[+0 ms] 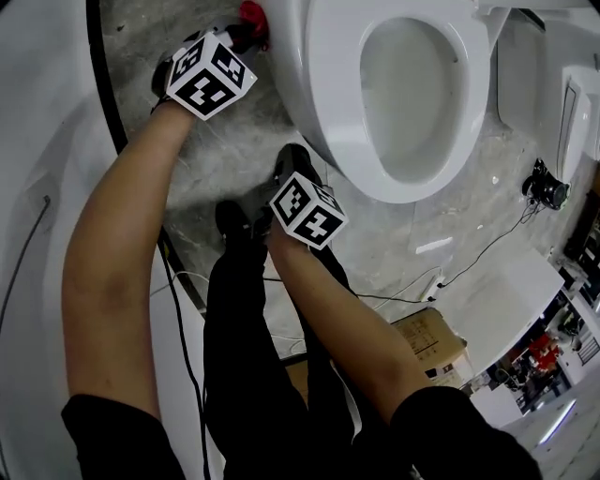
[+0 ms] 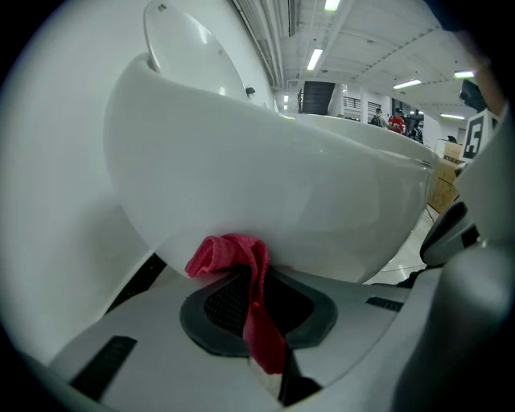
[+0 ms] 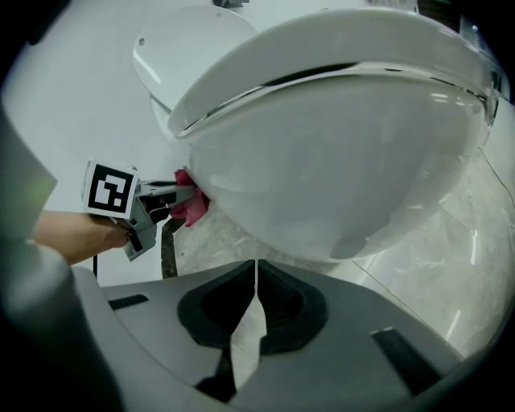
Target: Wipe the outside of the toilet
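The white toilet (image 1: 412, 94) stands at the upper right of the head view with its seat down and its lid up. My left gripper (image 1: 242, 33) reaches to the bowl's left side, shut on a red cloth (image 1: 253, 13). In the left gripper view the red cloth (image 2: 233, 256) is pinched in the left gripper (image 2: 259, 278) and pressed against the bowl's outer wall (image 2: 306, 193). My right gripper (image 1: 292, 159) hangs below the bowl's front. In the right gripper view the right gripper (image 3: 256, 269) is shut and holds nothing. The bowl (image 3: 346, 169) looms above it, with the left gripper (image 3: 161, 197) and red cloth (image 3: 191, 206) beyond.
The floor (image 1: 206, 150) is grey marble. A black cable (image 1: 183, 347) runs along a white wall at the left. My legs in black trousers (image 1: 253, 356) fill the bottom middle. A cardboard box (image 1: 431, 339), thin cables and a small black device (image 1: 547, 190) lie to the right.
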`<state>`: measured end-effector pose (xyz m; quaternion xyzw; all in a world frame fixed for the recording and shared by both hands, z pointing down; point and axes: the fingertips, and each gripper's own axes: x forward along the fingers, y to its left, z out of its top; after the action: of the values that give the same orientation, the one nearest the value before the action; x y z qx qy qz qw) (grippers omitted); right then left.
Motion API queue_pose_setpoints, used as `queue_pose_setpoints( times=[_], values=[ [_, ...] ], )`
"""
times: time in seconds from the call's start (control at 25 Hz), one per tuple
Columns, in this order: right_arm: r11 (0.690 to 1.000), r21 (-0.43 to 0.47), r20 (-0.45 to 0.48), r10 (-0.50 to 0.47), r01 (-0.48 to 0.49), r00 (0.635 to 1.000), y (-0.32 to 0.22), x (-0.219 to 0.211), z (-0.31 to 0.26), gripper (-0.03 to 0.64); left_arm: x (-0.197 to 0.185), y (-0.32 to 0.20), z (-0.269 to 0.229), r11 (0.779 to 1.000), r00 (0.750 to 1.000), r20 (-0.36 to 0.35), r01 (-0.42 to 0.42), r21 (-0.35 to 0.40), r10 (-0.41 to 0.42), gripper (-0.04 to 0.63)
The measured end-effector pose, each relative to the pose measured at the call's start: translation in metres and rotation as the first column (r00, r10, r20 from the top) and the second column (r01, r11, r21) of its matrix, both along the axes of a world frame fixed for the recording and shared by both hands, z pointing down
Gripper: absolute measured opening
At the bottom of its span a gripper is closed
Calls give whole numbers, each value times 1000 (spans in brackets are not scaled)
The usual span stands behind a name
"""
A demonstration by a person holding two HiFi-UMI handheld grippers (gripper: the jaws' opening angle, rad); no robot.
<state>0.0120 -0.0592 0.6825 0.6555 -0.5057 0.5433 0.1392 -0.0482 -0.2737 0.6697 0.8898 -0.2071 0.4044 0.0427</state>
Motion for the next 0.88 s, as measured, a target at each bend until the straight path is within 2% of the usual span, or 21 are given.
queue_pose_setpoints(
  times=[0.24,0.48,0.88],
  values=[
    [1000,-8,-61,11,-11,998,35,30,0,38,13,56,12,994,995,-57,77,-80,-81,52],
    [999,-3,-92,48,-49,995,55,54,-2,37,28,102,18,987,990,-83,99,-128,-110,52],
    [990,-72,-155,106,-118,982,117,91,4,37,66,181,34,972,990,-115,59,-228,-87,51]
  ],
)
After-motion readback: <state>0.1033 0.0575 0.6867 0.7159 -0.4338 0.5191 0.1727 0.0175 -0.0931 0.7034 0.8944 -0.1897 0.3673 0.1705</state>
